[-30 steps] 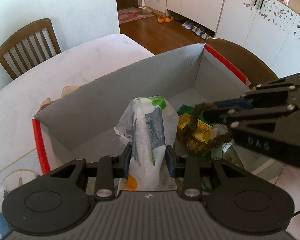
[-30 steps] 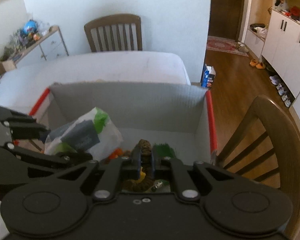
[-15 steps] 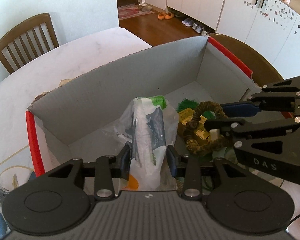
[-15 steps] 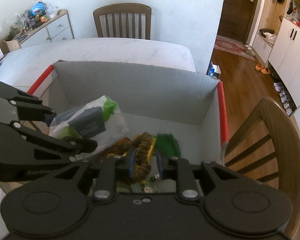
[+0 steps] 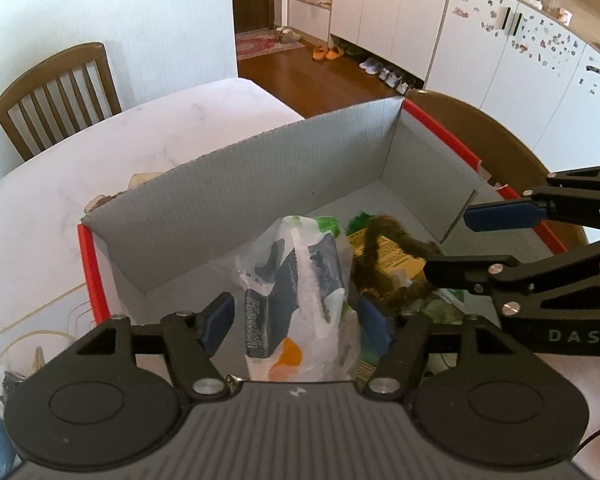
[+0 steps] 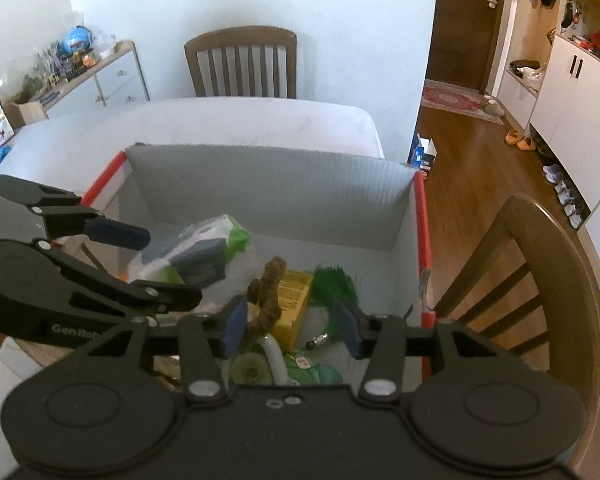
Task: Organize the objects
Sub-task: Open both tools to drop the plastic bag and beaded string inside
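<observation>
The plastic bag point(image 5: 300, 280) stands in the box point(image 5: 260, 184) at lower centre, between the left tool point(image 5: 296, 322)'s fingers, which have just spread apart, clear of it. The brown rope point(image 6: 268, 296) lies between the right tool point(image 6: 290, 326)'s fingers, likewise just opened.

Matt corrugated box point(image 5: 260, 184); glossy plastic bag point(image 5: 300, 280); fuzzy rope point(image 6: 270, 292).

Soft daylight fills my room, so both pictures look bright. The white table point(image 5: 148, 148) glows a little. Edges bend round like a fishbowl. The brown rope point(image 6: 269, 288) looks a bit fuzzy, maybe from moving.
</observation>
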`<move>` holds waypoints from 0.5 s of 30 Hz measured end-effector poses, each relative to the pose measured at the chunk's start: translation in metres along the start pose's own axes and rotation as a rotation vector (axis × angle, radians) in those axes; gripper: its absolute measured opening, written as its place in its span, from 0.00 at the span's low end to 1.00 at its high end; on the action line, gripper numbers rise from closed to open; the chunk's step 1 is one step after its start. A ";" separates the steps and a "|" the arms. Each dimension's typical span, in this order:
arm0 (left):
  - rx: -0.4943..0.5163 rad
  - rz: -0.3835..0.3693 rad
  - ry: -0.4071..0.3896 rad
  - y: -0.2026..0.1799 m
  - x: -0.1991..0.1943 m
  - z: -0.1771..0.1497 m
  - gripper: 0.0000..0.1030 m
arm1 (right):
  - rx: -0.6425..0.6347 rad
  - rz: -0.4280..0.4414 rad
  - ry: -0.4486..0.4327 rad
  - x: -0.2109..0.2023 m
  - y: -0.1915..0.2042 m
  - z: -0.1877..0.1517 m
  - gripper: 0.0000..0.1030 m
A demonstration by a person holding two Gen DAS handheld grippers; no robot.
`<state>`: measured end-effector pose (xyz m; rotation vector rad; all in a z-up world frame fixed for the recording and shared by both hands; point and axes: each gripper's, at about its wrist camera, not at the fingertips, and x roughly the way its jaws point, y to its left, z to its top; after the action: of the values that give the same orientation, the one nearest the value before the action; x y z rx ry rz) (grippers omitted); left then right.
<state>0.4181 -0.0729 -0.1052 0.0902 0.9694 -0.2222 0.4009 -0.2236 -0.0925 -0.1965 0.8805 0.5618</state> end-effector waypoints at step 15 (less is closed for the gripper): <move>0.012 -0.063 -0.108 0.012 -0.059 -0.015 0.81 | 0.066 0.026 -0.127 -0.060 0.018 -0.008 0.75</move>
<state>0.3759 -0.0502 -0.0653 0.0578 0.8639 -0.2875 0.3556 -0.2347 -0.0497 -0.0887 0.7773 0.5621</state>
